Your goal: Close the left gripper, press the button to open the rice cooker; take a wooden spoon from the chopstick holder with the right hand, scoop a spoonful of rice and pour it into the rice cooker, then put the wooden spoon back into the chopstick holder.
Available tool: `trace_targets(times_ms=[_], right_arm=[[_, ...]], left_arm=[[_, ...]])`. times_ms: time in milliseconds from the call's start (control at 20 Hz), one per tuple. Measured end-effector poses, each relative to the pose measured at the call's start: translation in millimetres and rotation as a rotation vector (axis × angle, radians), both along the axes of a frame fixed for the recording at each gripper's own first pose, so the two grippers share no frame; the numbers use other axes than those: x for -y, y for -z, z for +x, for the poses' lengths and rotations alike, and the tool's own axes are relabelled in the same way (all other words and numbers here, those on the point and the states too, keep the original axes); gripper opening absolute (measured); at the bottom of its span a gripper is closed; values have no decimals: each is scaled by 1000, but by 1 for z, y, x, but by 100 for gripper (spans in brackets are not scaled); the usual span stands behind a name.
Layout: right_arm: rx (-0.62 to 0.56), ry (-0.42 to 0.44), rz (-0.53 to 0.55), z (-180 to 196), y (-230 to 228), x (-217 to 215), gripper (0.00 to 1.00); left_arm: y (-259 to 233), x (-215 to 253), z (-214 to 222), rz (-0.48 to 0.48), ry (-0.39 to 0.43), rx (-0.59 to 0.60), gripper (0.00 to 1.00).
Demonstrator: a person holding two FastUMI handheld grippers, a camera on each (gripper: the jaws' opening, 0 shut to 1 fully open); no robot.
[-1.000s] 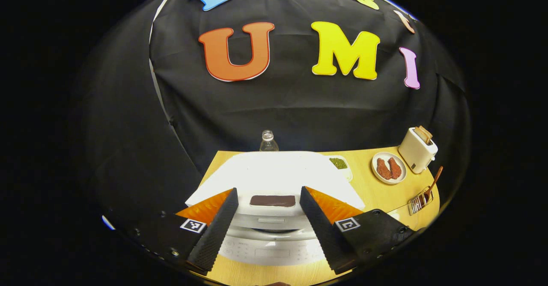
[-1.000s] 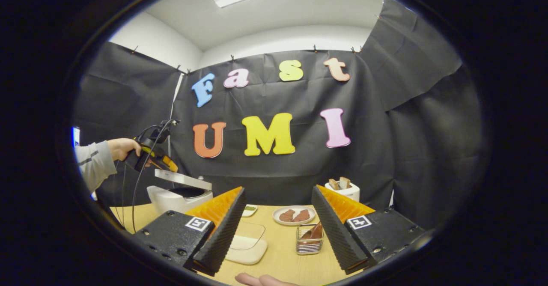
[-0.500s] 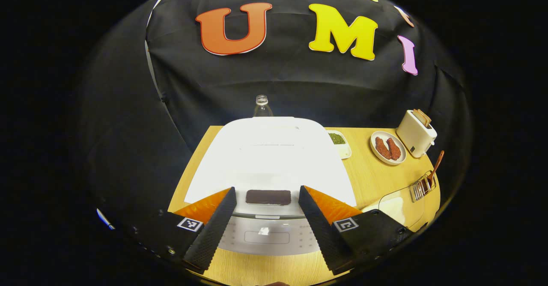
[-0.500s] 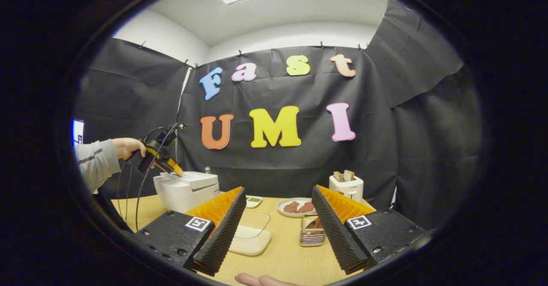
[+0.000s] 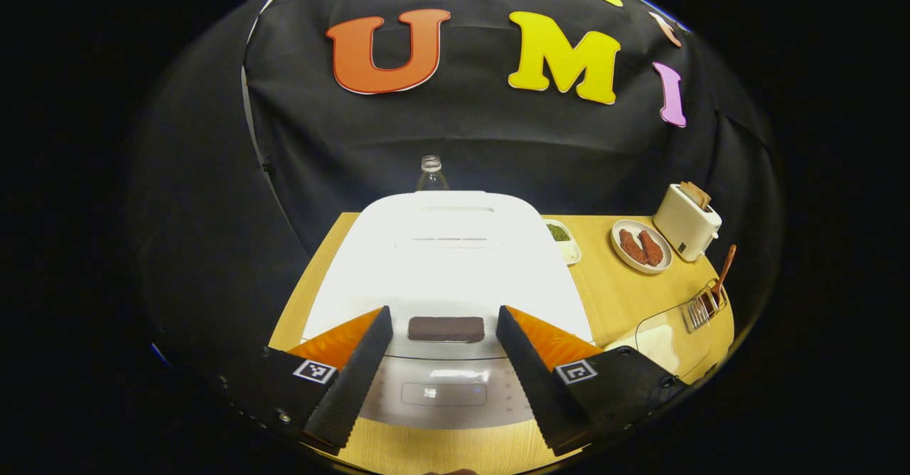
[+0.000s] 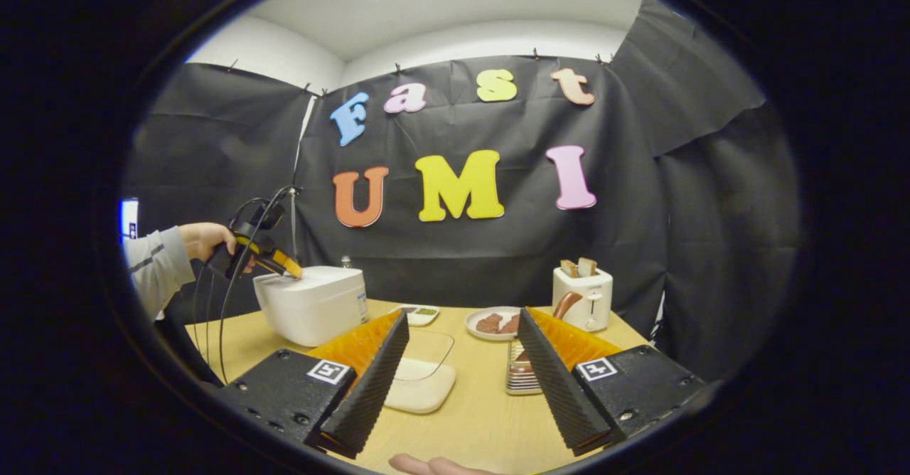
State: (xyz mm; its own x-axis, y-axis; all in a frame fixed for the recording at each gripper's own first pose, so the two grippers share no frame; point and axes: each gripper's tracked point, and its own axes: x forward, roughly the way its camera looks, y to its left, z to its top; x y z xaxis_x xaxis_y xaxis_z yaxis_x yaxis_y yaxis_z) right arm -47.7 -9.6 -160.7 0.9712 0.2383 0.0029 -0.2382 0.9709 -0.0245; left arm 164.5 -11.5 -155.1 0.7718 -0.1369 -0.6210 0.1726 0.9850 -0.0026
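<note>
Between the wide-open, empty left tongs (image 5: 442, 368) sits the shut rice cooker (image 5: 444, 262), its lid down. Ahead of the right tongs (image 6: 462, 375), also spread wide and holding nothing, the wooden spoon (image 6: 565, 304) stands in the chopstick holder (image 6: 519, 379) on the bench (image 6: 476, 425), beside the rice container (image 6: 423, 382).

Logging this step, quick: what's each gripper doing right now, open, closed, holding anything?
Left gripper: open, empty, over the rice cooker.
Right gripper: open, empty, above the table.
</note>
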Motion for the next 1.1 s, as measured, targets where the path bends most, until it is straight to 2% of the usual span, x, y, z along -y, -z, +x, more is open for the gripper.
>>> trace_targets(times_ms=[100, 150, 200, 250, 350, 400, 450, 550, 600, 650, 700, 800, 850, 900, 1000, 1100], right_arm=[[-11, -6, -2, 4, -2, -1, 100], [-20, -6, -8, 6, -2, -2, 93], [-24, -1, -15, 8, -4, -1, 93], [-27, 18, -23, 11, -6, 5, 100], [-33, 46, -23, 13, -12, 11, 100], [-39, 51, -14, 13, -15, 12, 93], [-42, 54, -2, 12, -18, 13, 100], [-51, 67, 26, 10, -26, 16, 100], [-60, 80, 42, 10, -31, 19, 93], [-72, 88, 50, 11, -35, 20, 93], [-80, 95, 56, 11, -42, 21, 100], [-83, 105, 71, 10, -60, 22, 100], [-91, 113, 79, 10, -66, 23, 93], [-94, 117, 88, 9, -73, 23, 100], [-89, 114, 101, 2, -87, 20, 100], [-76, 107, 89, -3, -93, 17, 100]], left_arm=[[-1, -2, -4, 2, -10, -5, 96], [-4, -1, -5, -11, -28, -7, 95], [-5, 3, -8, -24, -36, -3, 95], [-7, 9, -15, -34, -26, 9, 96], [-17, 26, -34, -55, 21, 43, 95], [-23, 33, -40, -50, 35, 73, 94], [-30, 36, -48, -41, 46, 103, 94], [-47, 43, -68, -26, 52, 153, 95], [-55, 46, -77, -19, 45, 178, 95], [-66, 47, -87, -13, 32, 204, 95], [-81, 47, -96, -8, 18, 242, 95], [-107, 54, -123, -16, 7, 317, 95], [-121, 55, -136, -18, -3, 358, 95], [-127, 55, -149, -7, -18, 387, 95], [-137, 62, -175, 0, -36, 448, 95], [-144, 80, -202, -32, -23, 498, 95]])
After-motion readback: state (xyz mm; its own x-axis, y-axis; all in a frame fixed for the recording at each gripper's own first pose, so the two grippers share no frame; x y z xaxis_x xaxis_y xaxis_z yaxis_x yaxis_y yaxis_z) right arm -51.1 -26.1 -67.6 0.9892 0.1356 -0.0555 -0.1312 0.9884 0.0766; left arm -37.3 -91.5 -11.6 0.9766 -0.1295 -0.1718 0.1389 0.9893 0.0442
